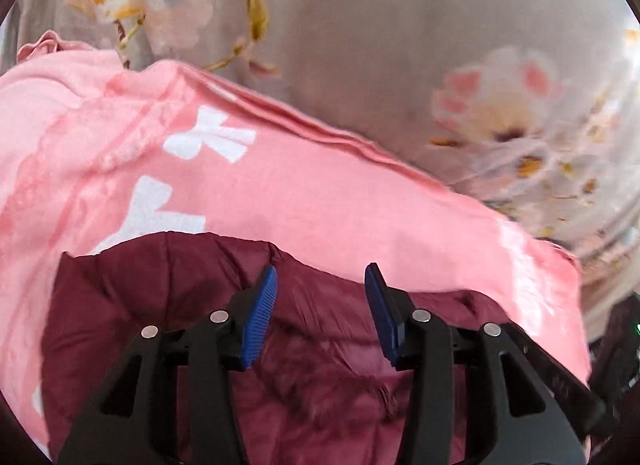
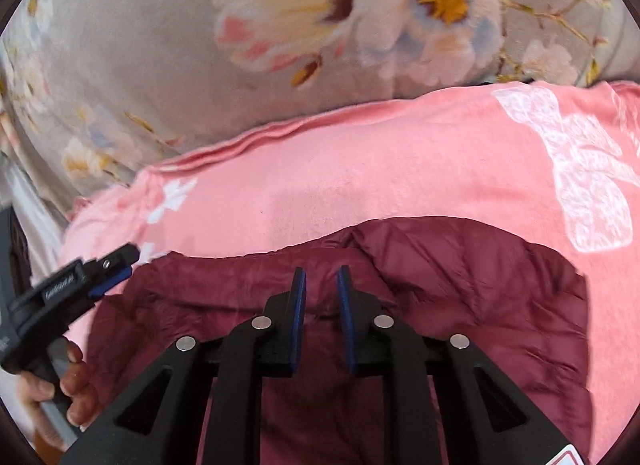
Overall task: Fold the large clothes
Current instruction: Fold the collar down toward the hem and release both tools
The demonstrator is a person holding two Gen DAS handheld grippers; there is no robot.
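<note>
A dark maroon quilted jacket (image 1: pixel 304 349) lies folded on a pink blanket with white bow prints (image 1: pixel 320 201). My left gripper (image 1: pixel 320 285) hovers just above the jacket's far edge, its blue pads wide apart with nothing between them. In the right wrist view the same jacket (image 2: pixel 460 297) fills the lower half over the pink blanket (image 2: pixel 360 169). My right gripper (image 2: pixel 322 281) stands slightly open above the jacket's upper edge, with no cloth caught between its pads. The left gripper (image 2: pixel 116 269) shows at the left, held by a hand (image 2: pixel 72 381).
A grey floral bedspread (image 1: pixel 380 45) covers the surface beyond the pink blanket, also seen in the right wrist view as the bedspread (image 2: pixel 160 45). A dark object (image 1: pixel 624 345) sits at the right edge of the left wrist view.
</note>
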